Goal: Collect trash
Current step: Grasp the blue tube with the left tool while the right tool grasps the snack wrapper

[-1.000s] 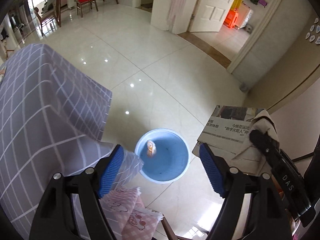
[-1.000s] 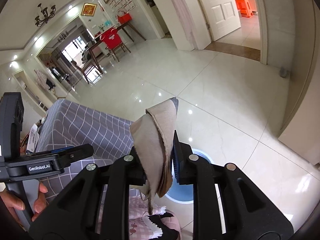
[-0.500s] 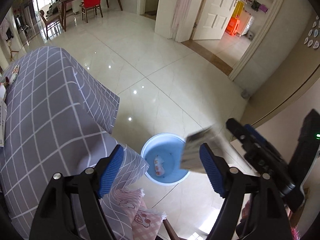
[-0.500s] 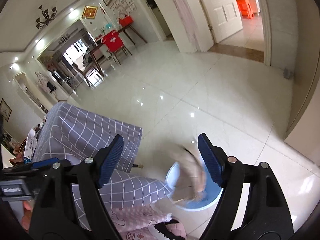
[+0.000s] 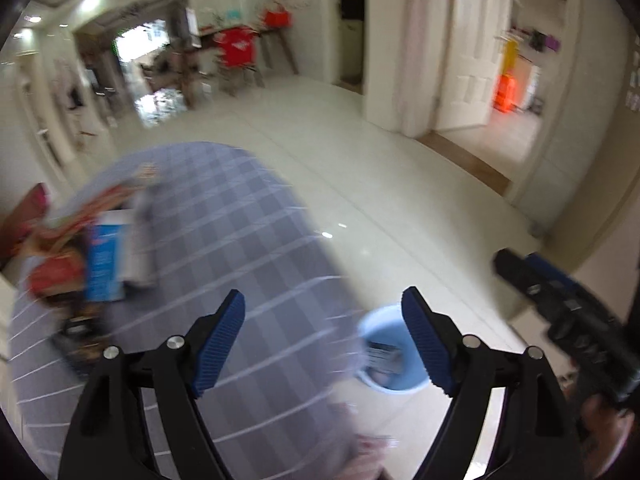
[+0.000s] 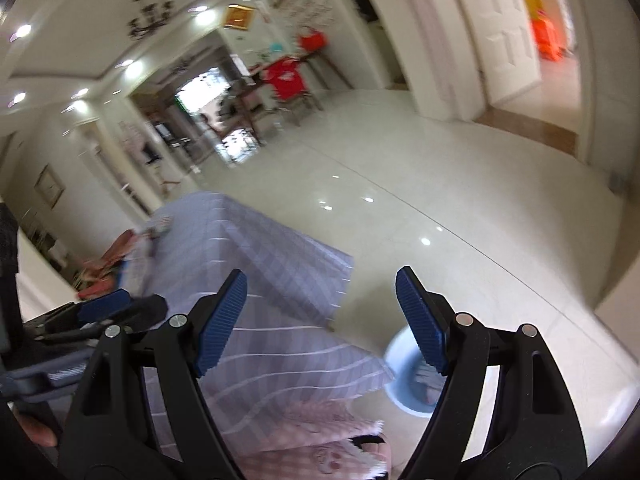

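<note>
1. Your left gripper (image 5: 322,336) has its jaws apart and opening, with nothing between them, above the grey checked tablecloth (image 5: 224,248).
2. Your right gripper (image 6: 320,316) is spread wide and empty.
3. The blue bin (image 5: 378,350) sits on the floor beside the table, with paper trash (image 5: 380,356) inside.

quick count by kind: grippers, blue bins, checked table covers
grippers: 2 (left gripper, right gripper)
blue bin: 1
checked cover: 1
total: 4
</note>
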